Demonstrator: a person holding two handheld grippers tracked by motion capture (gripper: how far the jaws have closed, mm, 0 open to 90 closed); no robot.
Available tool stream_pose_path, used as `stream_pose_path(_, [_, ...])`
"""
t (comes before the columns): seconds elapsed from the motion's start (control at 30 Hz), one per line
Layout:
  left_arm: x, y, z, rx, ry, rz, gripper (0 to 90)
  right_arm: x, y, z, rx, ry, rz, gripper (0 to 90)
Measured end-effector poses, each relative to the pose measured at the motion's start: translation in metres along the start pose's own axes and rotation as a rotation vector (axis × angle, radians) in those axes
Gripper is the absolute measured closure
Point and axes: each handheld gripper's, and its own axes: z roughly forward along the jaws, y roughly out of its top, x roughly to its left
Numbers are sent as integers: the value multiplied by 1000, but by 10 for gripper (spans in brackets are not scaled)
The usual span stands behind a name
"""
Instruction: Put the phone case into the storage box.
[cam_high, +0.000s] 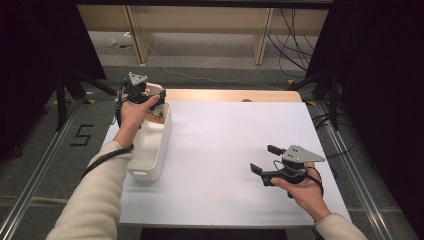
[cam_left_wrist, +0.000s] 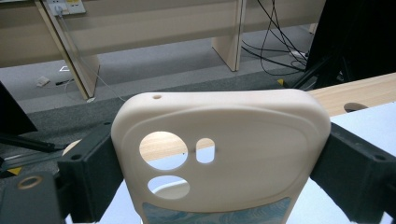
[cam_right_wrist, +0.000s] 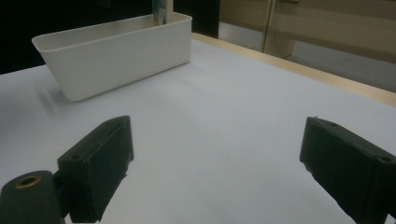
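phone case (cam_left_wrist: 224, 154) clamped in left gripper (cam_high: 145, 95) over bin (cam_high: 150, 150); right gripper (cam_high: 272, 162) gapes empty.

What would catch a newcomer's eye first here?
First, the cream phone case clamped between the jaws of the left gripper, held over the far end of the white bin at the left edge of the white table. Next, the right gripper, jaws open with nothing between them, resting low over the near right of the table.
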Motion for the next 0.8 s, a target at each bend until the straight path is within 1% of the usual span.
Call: stream_pose_path(0.8, [1, -5, 8, 29, 1, -11, 100, 0, 0, 0, 2, 0, 0, 108])
